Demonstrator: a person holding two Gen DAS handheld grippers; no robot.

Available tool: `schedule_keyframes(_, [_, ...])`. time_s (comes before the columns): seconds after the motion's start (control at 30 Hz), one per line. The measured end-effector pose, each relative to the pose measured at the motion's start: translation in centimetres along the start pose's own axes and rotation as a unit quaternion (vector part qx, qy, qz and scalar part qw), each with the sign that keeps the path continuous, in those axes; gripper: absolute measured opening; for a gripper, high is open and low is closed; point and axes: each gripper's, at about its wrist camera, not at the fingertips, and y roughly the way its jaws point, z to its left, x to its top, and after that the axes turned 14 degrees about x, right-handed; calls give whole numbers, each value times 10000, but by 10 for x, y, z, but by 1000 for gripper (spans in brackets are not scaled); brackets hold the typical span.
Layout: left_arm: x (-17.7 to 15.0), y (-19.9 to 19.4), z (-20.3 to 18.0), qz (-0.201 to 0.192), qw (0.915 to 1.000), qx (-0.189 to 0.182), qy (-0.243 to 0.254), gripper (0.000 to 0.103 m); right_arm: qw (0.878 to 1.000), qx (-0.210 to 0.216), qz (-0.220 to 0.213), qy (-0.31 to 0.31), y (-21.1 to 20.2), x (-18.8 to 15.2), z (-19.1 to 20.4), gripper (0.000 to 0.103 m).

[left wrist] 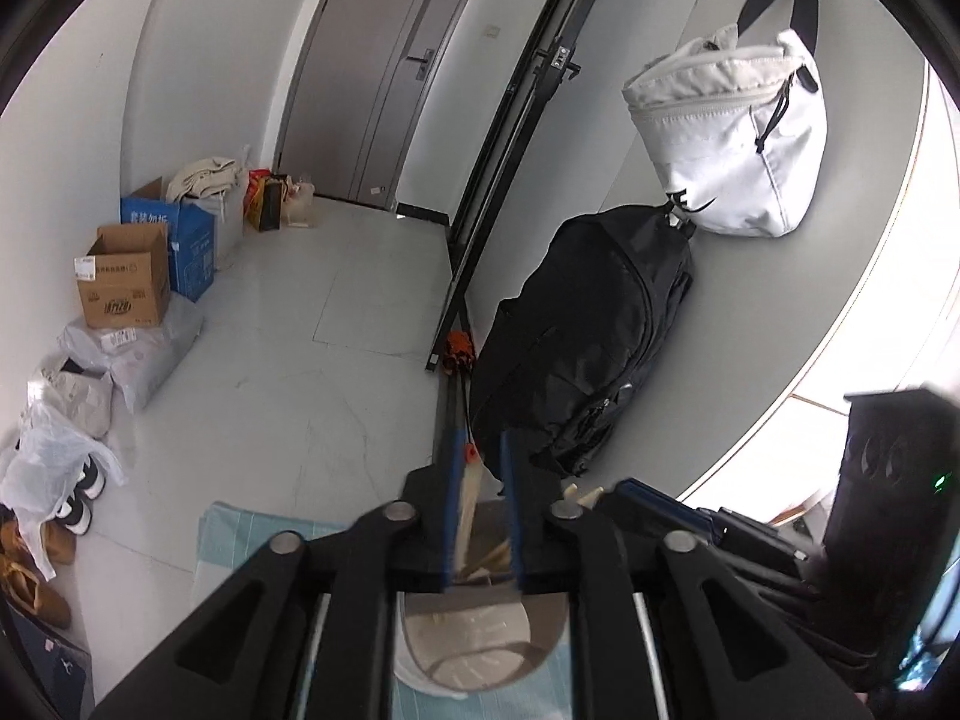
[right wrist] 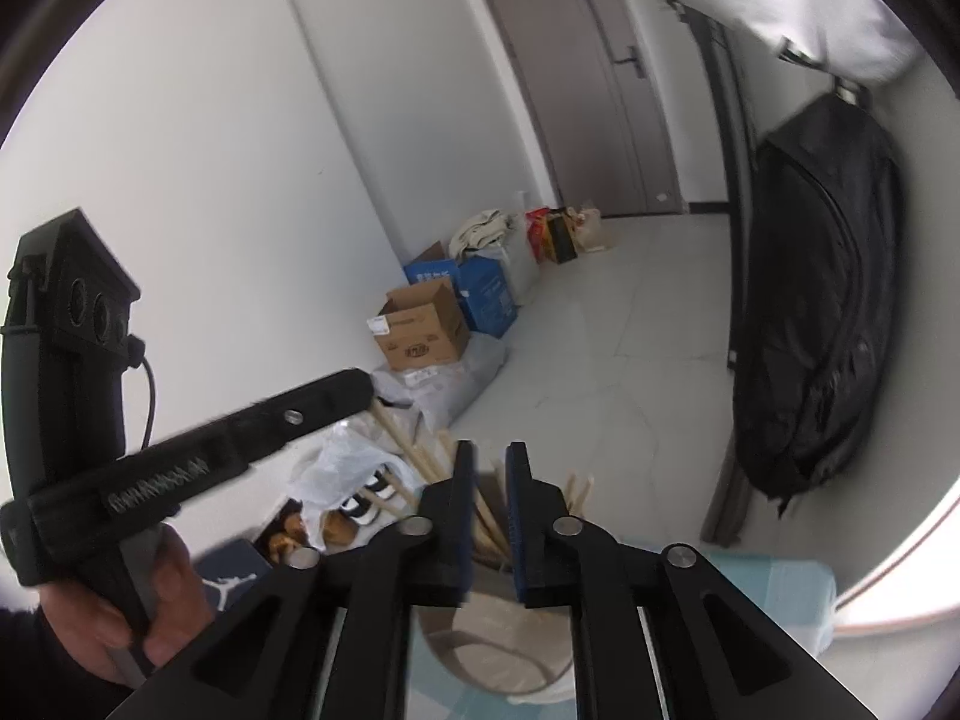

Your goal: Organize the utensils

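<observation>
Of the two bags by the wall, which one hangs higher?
The white fabric bag, hung by black straps; the black backpack hangs below it, reaching toward the floor.

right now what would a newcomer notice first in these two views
Probably the left gripper, low centre, its narrowly parted jaws around pale wooden sticks over a round container on a light blue mat. Next, the black backpack leaning on the right wall under a hanging white bag.

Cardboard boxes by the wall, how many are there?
2. A brown cardboard box sits in front on grey plastic bags, and a blue box stands right behind it, both against the white wall. More could hide under the bags and cloth nearby.
</observation>
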Motion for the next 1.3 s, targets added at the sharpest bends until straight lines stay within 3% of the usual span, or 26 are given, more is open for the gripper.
schedule_keyframes(0.03, [0,-4,1,-18,10000,24,-7,28,9999,35,-71,69,-6,-3,1,41])
schedule_keyframes(0.13, [-2,-22,4,-261,9996,117,-81,46,9994,27,-353,33,-29,-14,12,47])
schedule_keyframes(0.23, [-7,-36,6,-402,9986,310,-122,47,9984,-75,-567,4,-49,-22,21,56])
schedule_keyframes(0.4, [-17,-51,6,-464,9973,555,-92,50,9971,-206,-730,-96,-70,-30,36,64])
schedule_keyframes(0.5, [-25,-61,5,-578,9957,715,-85,69,9955,-248,-885,-235,-85,-38,49,72])
schedule_keyframes(0.73, [-39,-78,3,-814,9918,986,-83,70,9921,-309,-1110,-492,-107,-53,64,86])
schedule_keyframes(0.8, [-45,-82,4,-847,9906,1066,-85,77,9913,-284,-1165,-548,-111,-58,66,91])
schedule_keyframes(1.07, [-73,-94,1,-1094,9859,1264,66,82,9887,-190,-1254,-795,-116,-83,73,97])
schedule_keyframes(1.13, [-78,-94,1,-1122,9851,1306,24,94,9875,-199,-1291,-885,-117,-90,74,100])
schedule_keyframes(1.3, [-92,-93,0,-1261,9823,1386,46,96,9836,-224,-1395,-1122,-120,-105,75,102])
